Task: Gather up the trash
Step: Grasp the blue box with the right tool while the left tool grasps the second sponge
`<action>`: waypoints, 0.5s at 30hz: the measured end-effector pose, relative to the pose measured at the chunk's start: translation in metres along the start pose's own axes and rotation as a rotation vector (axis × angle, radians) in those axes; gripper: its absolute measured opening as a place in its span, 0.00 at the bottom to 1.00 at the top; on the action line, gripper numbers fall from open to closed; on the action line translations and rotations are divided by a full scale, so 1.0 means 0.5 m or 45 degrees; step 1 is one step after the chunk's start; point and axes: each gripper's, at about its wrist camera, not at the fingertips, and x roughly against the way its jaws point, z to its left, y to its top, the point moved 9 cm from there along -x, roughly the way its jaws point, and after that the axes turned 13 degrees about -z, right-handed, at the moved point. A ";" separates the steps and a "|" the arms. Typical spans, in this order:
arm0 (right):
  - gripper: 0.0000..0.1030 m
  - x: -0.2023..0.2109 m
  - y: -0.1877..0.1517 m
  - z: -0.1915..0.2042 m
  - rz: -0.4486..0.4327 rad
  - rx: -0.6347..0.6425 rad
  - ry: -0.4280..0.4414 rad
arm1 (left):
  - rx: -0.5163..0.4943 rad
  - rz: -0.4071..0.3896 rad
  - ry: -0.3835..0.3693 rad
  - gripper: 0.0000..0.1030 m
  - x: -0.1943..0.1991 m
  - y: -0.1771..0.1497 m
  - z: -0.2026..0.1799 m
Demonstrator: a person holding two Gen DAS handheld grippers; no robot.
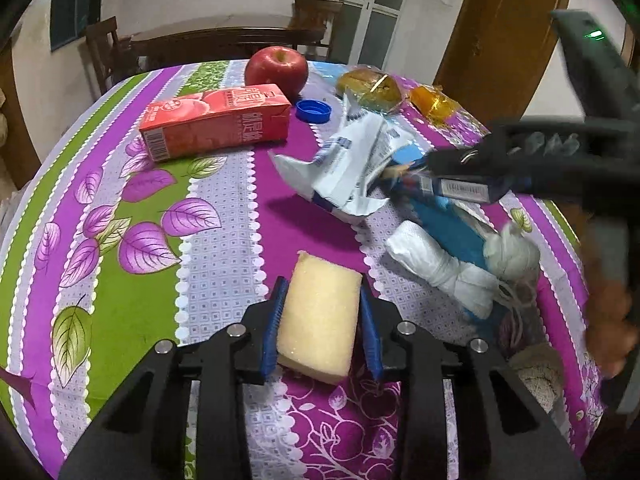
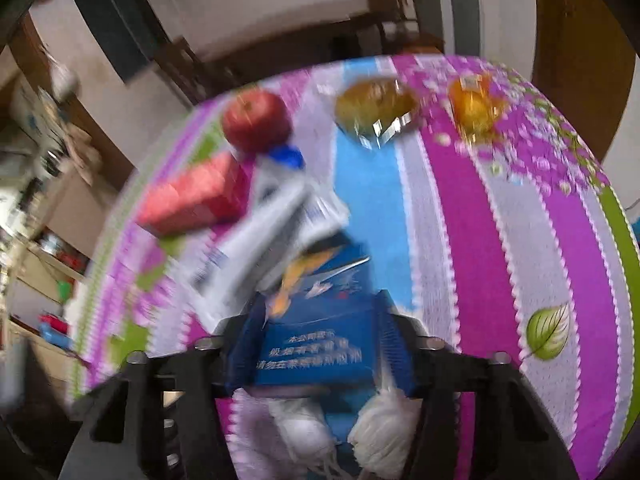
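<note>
My left gripper [image 1: 322, 320] is shut on a pale yellow sponge [image 1: 320, 316] and holds it over the tablecloth. My right gripper [image 2: 320, 340] is shut on a blue cigarette box [image 2: 316, 344], which also shows in the left wrist view [image 1: 460, 188], just above the table. A crumpled white and blue wrapper [image 1: 344, 164] lies beside the box and appears blurred in the right wrist view [image 2: 272, 224]. A red juice carton [image 1: 216, 120] lies at the back left, with a blue bottle cap [image 1: 314, 111] near it.
A red apple [image 1: 276, 68] sits at the table's far edge. Wrapped bread [image 1: 372, 88] and a yellow wrapper [image 1: 434, 102] lie at the back right. A rolled white bag [image 1: 440, 268], white yarn [image 1: 512, 252] and a blue cloth [image 1: 452, 228] lie at the right. Wooden chairs [image 1: 104, 48] stand behind.
</note>
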 end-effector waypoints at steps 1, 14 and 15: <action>0.23 0.010 0.009 0.001 -0.006 -0.014 0.030 | 0.005 -0.008 0.008 0.30 0.002 0.002 0.002; 0.78 0.018 -0.011 -0.043 0.087 0.134 -0.031 | 0.028 0.005 -0.006 0.31 -0.008 0.005 0.005; 0.78 0.010 -0.022 -0.045 0.124 0.173 -0.041 | 0.030 0.005 -0.008 0.31 -0.007 0.004 0.005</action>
